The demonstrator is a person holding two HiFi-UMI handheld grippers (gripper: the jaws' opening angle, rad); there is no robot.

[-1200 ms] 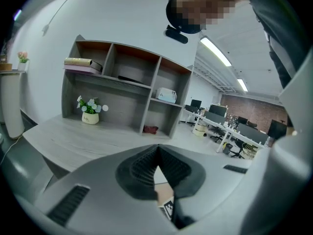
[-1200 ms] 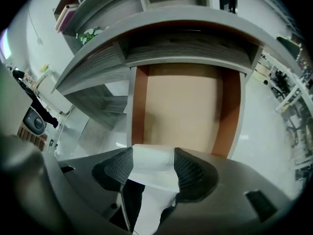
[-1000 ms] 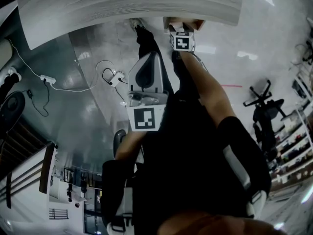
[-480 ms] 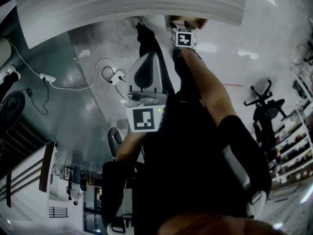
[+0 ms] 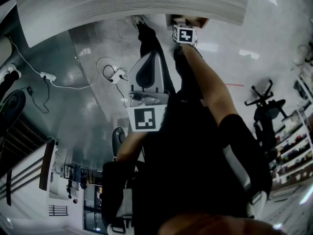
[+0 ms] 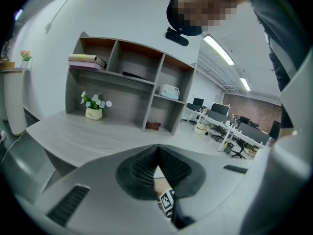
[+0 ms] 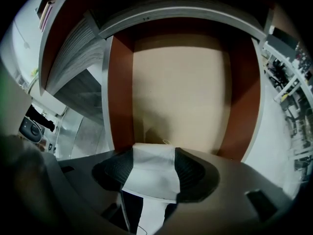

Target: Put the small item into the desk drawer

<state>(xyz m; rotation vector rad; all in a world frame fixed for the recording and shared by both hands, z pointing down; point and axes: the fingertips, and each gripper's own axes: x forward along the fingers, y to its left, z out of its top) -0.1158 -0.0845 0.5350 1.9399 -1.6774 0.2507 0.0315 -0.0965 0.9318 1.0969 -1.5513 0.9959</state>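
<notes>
While the right gripper (image 7: 152, 155) reaches under the edge of the gray wooden desk (image 5: 132, 4), its two jaws are clamped on a small white packet (image 7: 149, 180), which fills the gap between the ribbed black pads (image 7: 113, 169) and sticks out a little past their tips. The packet sits at the mouth of the open drawer (image 7: 181, 97), whose pale beige bottom and reddish-brown side walls spread out right beyond the jaws; whether the packet touches the bottom cannot be told. In the head view the marker cube (image 5: 184, 34) of that gripper lies just at the front of the drawer, with the person's bare forearm (image 5: 210, 87) stretched out behind it. The left gripper (image 6: 157, 151) is held back nearer the body, well apart from the drawer, and its jaws are pressed together at the tips with nothing between them. Past those jaws stands a shelf unit (image 6: 132, 82) on the desk top, with a small flower pot (image 6: 93, 109) beside it and books (image 6: 88, 59) lying in an upper compartment. On the floor to the left of the desk lies a white power strip (image 5: 47, 77) with its cable.
</notes>
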